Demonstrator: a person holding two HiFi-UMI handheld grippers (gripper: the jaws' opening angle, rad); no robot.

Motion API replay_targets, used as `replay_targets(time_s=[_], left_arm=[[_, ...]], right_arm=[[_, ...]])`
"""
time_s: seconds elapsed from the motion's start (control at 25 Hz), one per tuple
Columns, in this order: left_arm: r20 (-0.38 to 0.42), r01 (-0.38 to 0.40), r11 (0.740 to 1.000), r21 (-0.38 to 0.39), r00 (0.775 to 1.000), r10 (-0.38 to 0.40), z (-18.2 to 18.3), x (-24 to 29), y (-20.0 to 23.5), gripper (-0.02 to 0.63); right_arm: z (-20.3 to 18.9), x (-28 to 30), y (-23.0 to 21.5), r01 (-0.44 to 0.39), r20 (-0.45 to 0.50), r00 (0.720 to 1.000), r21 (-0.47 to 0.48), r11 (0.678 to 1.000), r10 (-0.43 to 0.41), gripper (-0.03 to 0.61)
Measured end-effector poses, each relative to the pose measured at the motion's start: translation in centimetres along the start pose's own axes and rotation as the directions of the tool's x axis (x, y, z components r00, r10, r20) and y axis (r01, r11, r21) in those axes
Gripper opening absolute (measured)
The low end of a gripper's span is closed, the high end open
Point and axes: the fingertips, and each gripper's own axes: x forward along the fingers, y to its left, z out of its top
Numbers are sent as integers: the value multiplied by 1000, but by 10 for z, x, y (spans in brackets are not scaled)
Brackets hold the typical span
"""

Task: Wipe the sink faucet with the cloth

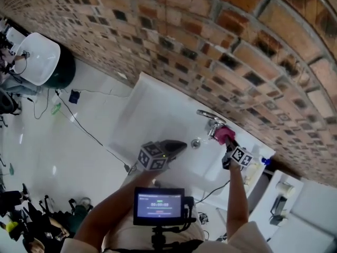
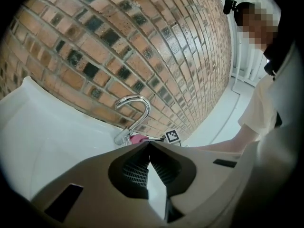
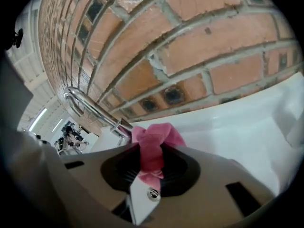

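A chrome gooseneck faucet [image 1: 210,118] rises from the back edge of the white sink [image 1: 158,120] against the brick wall. My right gripper [image 1: 230,140] is shut on a pink cloth [image 1: 225,135], holding it beside the faucet's base. In the right gripper view the cloth [image 3: 153,146] bunches out between the jaws, with the faucet [image 3: 90,107] just beyond to the left. My left gripper [image 1: 179,145] hovers over the basin with its jaws together and nothing in them. The left gripper view shows the faucet [image 2: 134,112] and a bit of cloth [image 2: 138,138] ahead.
The drain [image 1: 196,143] sits in the basin below the faucet. A brick wall [image 1: 221,46] backs the sink. A second white basin [image 1: 38,57] stands far left. White fixtures [image 1: 295,199] lie to the right of the sink. Cables [image 1: 79,123] run over the floor.
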Motion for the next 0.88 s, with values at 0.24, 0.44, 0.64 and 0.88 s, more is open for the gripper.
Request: replay_targets(time_s=[0.24, 0.44, 0.64, 0.88], left_arm=[[-10, -28, 1000, 12, 1000, 29, -2, -6, 3, 6], [3, -47, 999, 8, 999, 47, -3, -10, 7, 6], [-5, -47, 999, 16, 999, 48, -5, -10, 2, 6], [-28, -48, 998, 34, 998, 49, -7, -9, -3, 6]], right_arm=[[-14, 38, 6, -90, -105, 990, 34, 995, 93, 104], [-19, 53, 5, -98, -142, 983, 97, 990, 112, 106], [-22, 64, 22, -173, -156, 968, 143, 975, 195, 106], [-15, 54, 29, -176, -136, 972, 128, 976, 193, 104]])
